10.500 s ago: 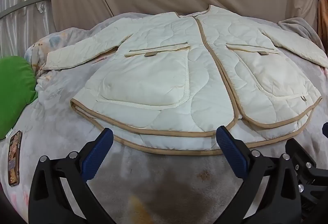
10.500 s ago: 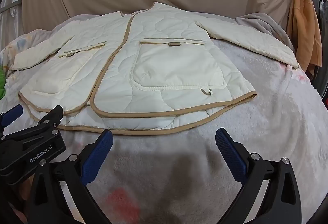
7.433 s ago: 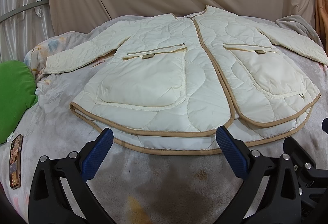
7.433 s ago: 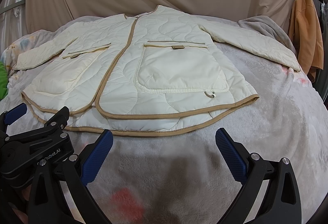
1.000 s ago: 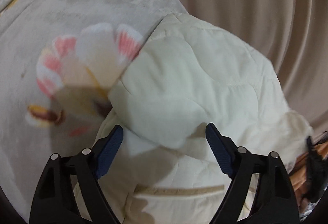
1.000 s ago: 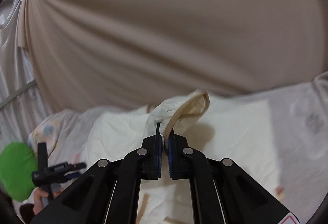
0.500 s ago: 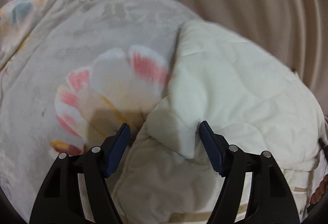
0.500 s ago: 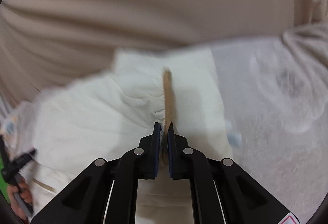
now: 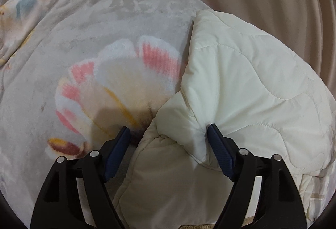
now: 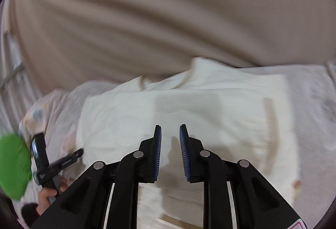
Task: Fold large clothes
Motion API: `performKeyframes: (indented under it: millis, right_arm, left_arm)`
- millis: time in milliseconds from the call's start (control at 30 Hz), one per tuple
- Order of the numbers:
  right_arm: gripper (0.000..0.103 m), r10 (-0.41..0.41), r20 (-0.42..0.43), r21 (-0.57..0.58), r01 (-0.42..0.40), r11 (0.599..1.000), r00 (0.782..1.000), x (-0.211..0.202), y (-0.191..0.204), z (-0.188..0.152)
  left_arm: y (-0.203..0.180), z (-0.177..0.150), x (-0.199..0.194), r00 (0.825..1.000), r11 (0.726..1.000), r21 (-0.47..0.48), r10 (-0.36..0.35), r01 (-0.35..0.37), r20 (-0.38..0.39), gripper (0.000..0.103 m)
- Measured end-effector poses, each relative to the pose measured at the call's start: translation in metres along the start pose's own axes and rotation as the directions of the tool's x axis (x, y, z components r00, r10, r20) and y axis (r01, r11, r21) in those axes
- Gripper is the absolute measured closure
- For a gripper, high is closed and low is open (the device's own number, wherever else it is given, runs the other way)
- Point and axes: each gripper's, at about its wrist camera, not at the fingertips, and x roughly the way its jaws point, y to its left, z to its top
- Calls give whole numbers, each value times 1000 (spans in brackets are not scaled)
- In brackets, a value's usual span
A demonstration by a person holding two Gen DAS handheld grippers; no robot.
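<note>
The cream quilted jacket [image 9: 241, 86] lay on the flower-print blanket [image 9: 88, 65]. The left gripper [image 9: 169, 141] had its jaws spread around a folded sleeve edge. The right gripper [image 10: 170, 145] hovered above the jacket, jaws parted and empty.

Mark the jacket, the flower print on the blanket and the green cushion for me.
jacket [image 9: 247, 82]: left wrist view, on the quilted folded-over panel.
flower print [image 9: 126, 86]: left wrist view, on the pale petals at its middle.
green cushion [image 10: 12, 168]: right wrist view, on its visible face at the left edge.
</note>
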Motion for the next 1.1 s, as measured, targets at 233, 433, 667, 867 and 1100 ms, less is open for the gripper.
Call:
performKeyframes:
  millis: [233, 433, 667, 867, 1100]
  right_arm:
    - [98, -128, -82, -96, 120, 988, 988, 66, -10, -9]
    - [103, -210, -49, 199, 216, 956, 976, 5, -149, -21]
    - [77, -235, -47, 188, 240, 953, 971, -97, -163, -76]
    - [39, -190, -132, 159, 210, 965, 973, -192, -157, -172]
    - [34, 40, -162, 459, 40, 887, 986, -236, -164, -259]
  left_arm:
    - [12, 1, 6, 1000, 999, -34, -23, 22, -11, 23]
    - [12, 3, 10, 999, 999, -35, -34, 33, -18, 19]
    - [31, 5, 3, 995, 993, -74, -91, 87, -51, 19]
    - [77, -26, -48, 966, 978, -87, -202, 190, -163, 18]
    - [118, -92, -111, 940, 963, -85, -267, 255, -210, 18]
